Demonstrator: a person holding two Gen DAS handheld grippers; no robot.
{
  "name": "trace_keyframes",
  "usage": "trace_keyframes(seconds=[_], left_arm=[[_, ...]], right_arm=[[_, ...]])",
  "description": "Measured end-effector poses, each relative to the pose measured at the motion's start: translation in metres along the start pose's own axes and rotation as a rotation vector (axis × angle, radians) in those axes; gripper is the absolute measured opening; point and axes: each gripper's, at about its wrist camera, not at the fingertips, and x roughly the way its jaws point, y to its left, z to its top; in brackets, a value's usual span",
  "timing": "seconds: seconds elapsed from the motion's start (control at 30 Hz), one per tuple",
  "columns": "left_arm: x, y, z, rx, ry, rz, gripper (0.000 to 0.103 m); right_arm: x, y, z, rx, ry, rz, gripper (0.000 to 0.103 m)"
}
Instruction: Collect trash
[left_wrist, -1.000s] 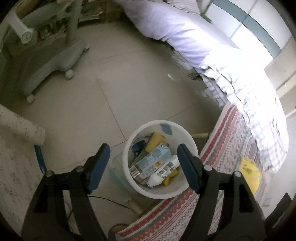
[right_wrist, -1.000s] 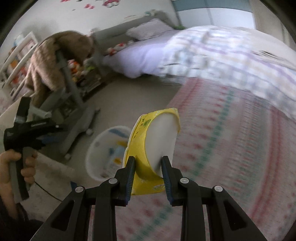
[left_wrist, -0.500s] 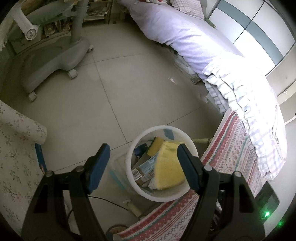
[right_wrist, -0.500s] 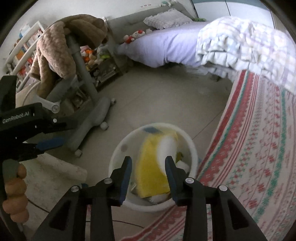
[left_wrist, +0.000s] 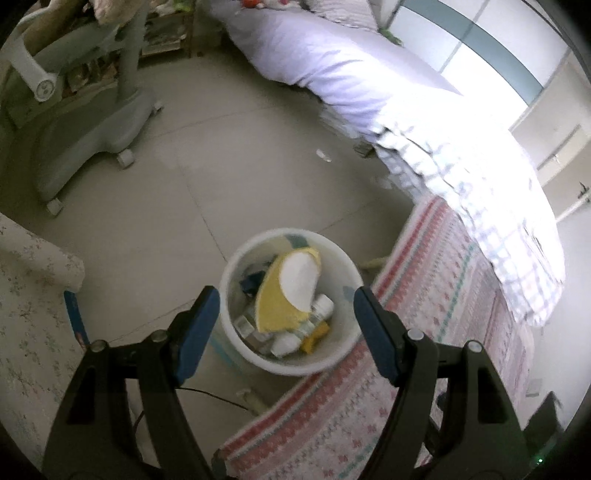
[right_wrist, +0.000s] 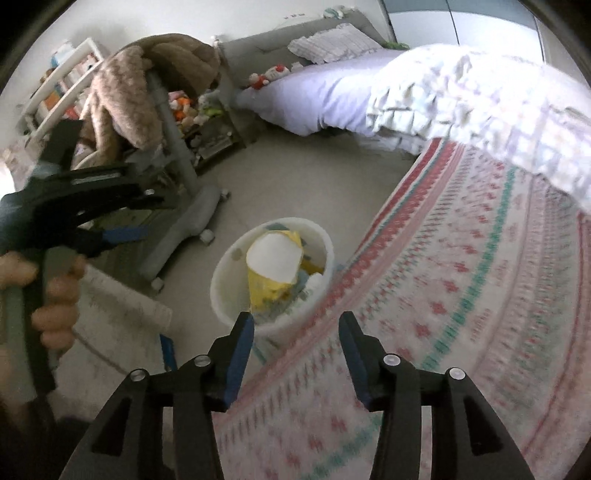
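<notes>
A white round bin (left_wrist: 236, 273) stands on the floor beside the bed; the right wrist view shows the same bin (right_wrist: 225, 291). A yellow and white wrapper (left_wrist: 291, 291) lies on top of cartons and bottles inside it, and the wrapper (right_wrist: 273, 266) shows again from the right. My left gripper (left_wrist: 286, 321) hovers above the bin, open and empty. My right gripper (right_wrist: 297, 332) sits above the bed's edge near the bin, its jaws opening with nothing between them. The left gripper (right_wrist: 122, 232) also appears at the left of the right wrist view, held by a hand (right_wrist: 55, 291).
A patterned bed cover (left_wrist: 424, 332) lies right of the bin, with a checked quilt (left_wrist: 480, 184) further back. A grey wheeled chair base (left_wrist: 92, 140) stands at the far left. A floral cloth surface (left_wrist: 33, 295) is at the near left. A cable (left_wrist: 207, 393) runs along the floor.
The right gripper carried the yellow wrapper from the bed to over the bin, released it, and pulled back. The wrapper now rests in the bin. The left gripper drifted slightly up.
</notes>
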Motion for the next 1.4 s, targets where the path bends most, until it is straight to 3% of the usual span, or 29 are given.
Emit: trace_keyframes(seconds=[0.13, 0.3, 0.47, 0.63, 0.77, 1.13, 1.4], left_arm=[[-0.013, -0.021, -0.031, 0.055, 0.007, -0.016, 0.075], [-0.043, -0.047, -0.088, 0.122, -0.068, 0.019, 0.077], [-0.051, -0.061, -0.146, 0.172, -0.078, 0.043, 0.078], [-0.061, -0.082, -0.182, 0.255, -0.132, 0.086, 0.080], [-0.062, -0.100, -0.197, 0.317, -0.172, 0.110, 0.083], [-0.054, -0.118, -0.211, 0.359, -0.202, 0.198, 0.083], [-0.056, -0.117, -0.211, 0.356, -0.205, 0.196, 0.083]], right_arm=[[-0.052, -0.006, -0.022, -0.043, 0.004, 0.003, 0.054], [-0.105, -0.018, -0.055, -0.033, -0.019, 0.027, 0.060], [-0.133, -0.032, -0.083, -0.022, -0.076, 0.013, 0.065], [-0.150, -0.042, -0.097, -0.043, -0.094, -0.025, 0.068], [-0.163, -0.048, -0.102, -0.090, -0.133, -0.091, 0.075], [-0.148, -0.057, -0.104, -0.076, -0.101, -0.081, 0.077], [-0.139, -0.054, -0.105, -0.074, -0.086, -0.069, 0.077]])
